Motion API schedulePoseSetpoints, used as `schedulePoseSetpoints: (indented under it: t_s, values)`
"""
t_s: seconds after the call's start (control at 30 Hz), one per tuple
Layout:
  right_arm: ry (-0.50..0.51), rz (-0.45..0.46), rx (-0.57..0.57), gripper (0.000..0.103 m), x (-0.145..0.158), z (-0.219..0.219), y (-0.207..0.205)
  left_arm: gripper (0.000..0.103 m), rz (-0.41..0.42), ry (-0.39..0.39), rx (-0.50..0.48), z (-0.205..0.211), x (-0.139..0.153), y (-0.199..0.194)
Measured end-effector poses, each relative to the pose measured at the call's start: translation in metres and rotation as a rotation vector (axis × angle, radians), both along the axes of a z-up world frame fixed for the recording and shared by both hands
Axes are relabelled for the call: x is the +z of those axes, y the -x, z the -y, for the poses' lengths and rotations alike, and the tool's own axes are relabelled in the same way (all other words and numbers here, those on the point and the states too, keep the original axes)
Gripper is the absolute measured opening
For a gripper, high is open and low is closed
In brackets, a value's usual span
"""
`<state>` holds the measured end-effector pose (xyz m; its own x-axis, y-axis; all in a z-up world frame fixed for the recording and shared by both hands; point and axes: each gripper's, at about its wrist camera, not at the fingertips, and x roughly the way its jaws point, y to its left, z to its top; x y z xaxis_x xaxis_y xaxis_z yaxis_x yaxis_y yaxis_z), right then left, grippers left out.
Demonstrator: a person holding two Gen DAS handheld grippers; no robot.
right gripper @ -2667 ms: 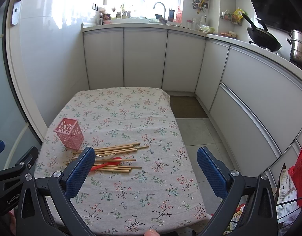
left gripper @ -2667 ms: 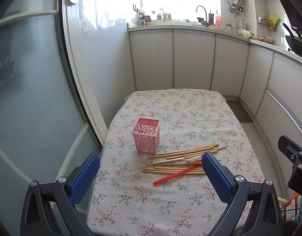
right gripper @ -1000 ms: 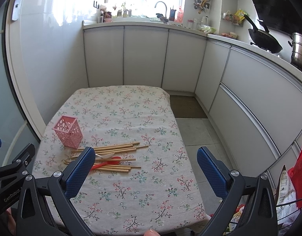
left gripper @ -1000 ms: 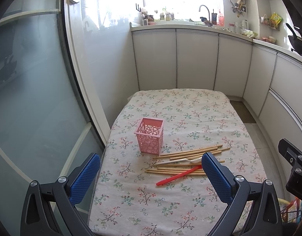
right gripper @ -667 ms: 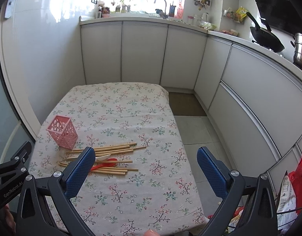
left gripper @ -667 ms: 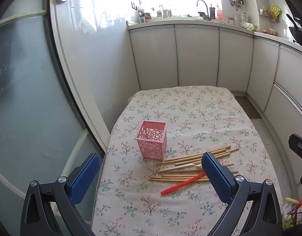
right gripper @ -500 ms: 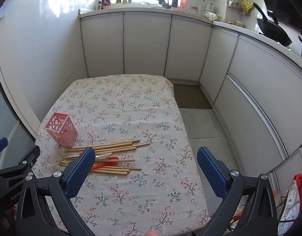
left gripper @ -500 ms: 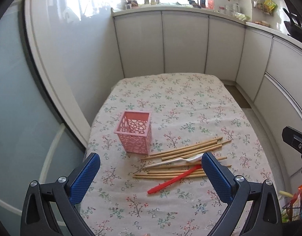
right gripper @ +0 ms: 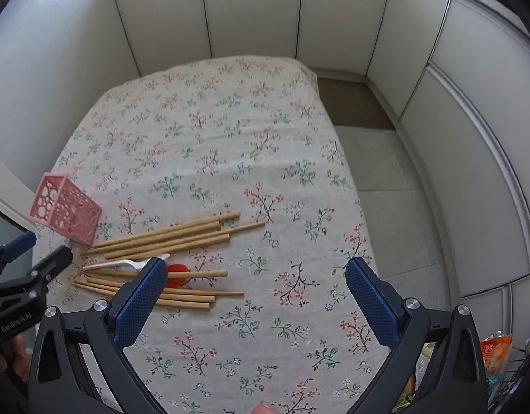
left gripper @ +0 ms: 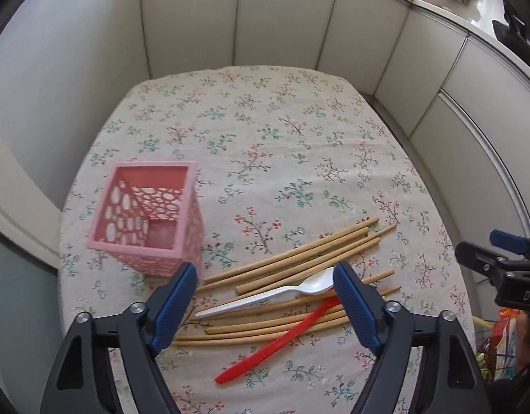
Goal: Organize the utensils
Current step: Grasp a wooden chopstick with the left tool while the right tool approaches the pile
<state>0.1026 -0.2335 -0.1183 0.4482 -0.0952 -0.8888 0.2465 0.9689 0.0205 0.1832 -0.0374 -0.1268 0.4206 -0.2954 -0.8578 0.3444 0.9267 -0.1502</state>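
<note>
A pink perforated basket (left gripper: 151,220) stands upright at the left of the floral-cloth table (left gripper: 265,131). Right of it lie several wooden chopsticks (left gripper: 299,252) in a loose pile, with a white plastic spoon (left gripper: 282,295) and a red spoon (left gripper: 282,338) among them. My left gripper (left gripper: 265,276) hovers over the pile, its jaws closing; the pads touch nothing. In the right wrist view the basket (right gripper: 66,212), chopsticks (right gripper: 168,238), white spoon (right gripper: 126,264) and red spoon (right gripper: 176,270) lie to the left. My right gripper (right gripper: 256,269) is open over bare cloth beside the pile.
White cabinet doors (right gripper: 251,17) curve around the far and right sides. Tiled floor (right gripper: 396,179) runs along the table's right edge. A wire rack with packets (left gripper: 503,348) sits low at the right. The cloth beyond the pile is bare.
Both grippers have come down and forward over the table and tilted downward, so the pile and basket look much bigger. The left jaws have narrowed; the right jaws stay wide.
</note>
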Motion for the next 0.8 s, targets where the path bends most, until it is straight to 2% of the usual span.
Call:
schedulePoseSetpoints:
  t_s: [0.07,0.13,0.2,0.3,0.6,0.8]
  values:
    - [-0.035,-0.047,-0.009,0.103,-0.015,0.011,-0.011,0.062,-0.041,0.023,-0.048,0.015,-0.009,-0.01]
    - [-0.044,-0.062,-0.023,0.103,-0.025,0.022,-0.022,0.055,-0.052,0.0,-0.107,0.039,-0.014,-0.016]
    - [-0.043,-0.063,-0.06,0.102,-0.03,0.035,-0.029,0.044,-0.065,-0.022,-0.163,0.062,-0.022,-0.024]
    - [-0.079,-0.078,-0.109,0.101,-0.039,0.055,-0.035,0.035,-0.108,-0.03,-0.215,0.092,-0.04,-0.043]
    - [-0.142,-0.116,-0.146,0.095,-0.058,0.082,-0.042,0.015,-0.175,-0.138,-0.339,0.142,-0.081,-0.06]
    - [-0.152,-0.125,-0.148,0.095,-0.063,0.089,-0.044,0.014,-0.188,-0.143,-0.371,0.145,-0.087,-0.065]
